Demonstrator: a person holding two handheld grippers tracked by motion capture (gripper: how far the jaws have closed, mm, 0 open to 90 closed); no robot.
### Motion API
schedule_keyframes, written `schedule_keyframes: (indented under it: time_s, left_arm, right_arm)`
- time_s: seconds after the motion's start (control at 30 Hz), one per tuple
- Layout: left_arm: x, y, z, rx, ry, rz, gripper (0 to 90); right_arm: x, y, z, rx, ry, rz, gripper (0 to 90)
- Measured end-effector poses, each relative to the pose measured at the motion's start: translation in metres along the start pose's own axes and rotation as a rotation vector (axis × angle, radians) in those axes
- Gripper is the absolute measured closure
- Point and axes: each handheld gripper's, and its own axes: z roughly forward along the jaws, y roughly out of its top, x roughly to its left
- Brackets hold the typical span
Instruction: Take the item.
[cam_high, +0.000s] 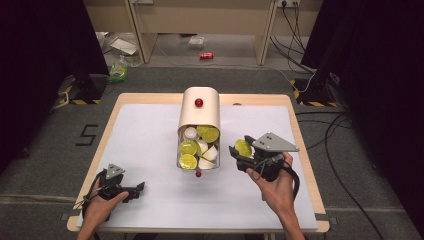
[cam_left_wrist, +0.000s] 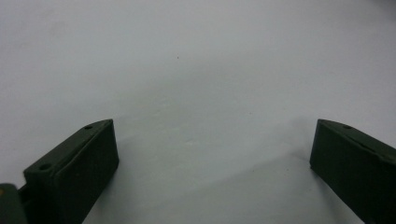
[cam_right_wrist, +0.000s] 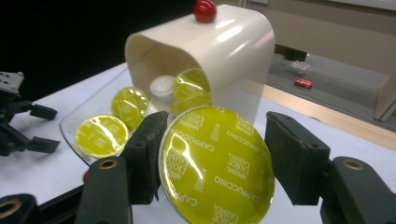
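A yellow-lidded coffee capsule (cam_right_wrist: 217, 163) printed "Cappuccino" sits between the jaws of my right gripper (cam_right_wrist: 217, 126), which is shut on it. From above, the capsule (cam_high: 243, 147) and the right gripper (cam_high: 241, 150) are just right of the clear drawer (cam_high: 181, 159). The drawer is pulled out of a cream capsule box (cam_high: 200, 112) and holds several yellow and white capsules (cam_high: 189, 161). My left gripper (cam_high: 140, 187) rests low on the white mat at front left. Its jaws (cam_left_wrist: 212, 135) stand open with nothing between them.
The box (cam_right_wrist: 233, 51) has a red knob (cam_right_wrist: 204, 10) on top, and a second red knob (cam_high: 198, 173) is on the drawer front. The white mat (cam_high: 150, 140) covers a wooden table (cam_high: 300, 145). Cables and a red can (cam_high: 206, 55) lie on the floor beyond.
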Motion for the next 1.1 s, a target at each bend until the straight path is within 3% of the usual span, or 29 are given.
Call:
schedule_keyframes:
  time_s: [0.33,1.1]
  left_arm:
    - [0.000,0.000,0.000,0.002,0.000,0.002,0.7]
    - [0.000,0.000,0.000,0.002,-0.001,0.002,0.7]
  right_arm:
    - [-0.016,-0.019,-0.003,0.009,-0.065,-0.004,41.2]
    - [-0.063,-0.089,0.014,0.135,-0.183,0.075,41.2]
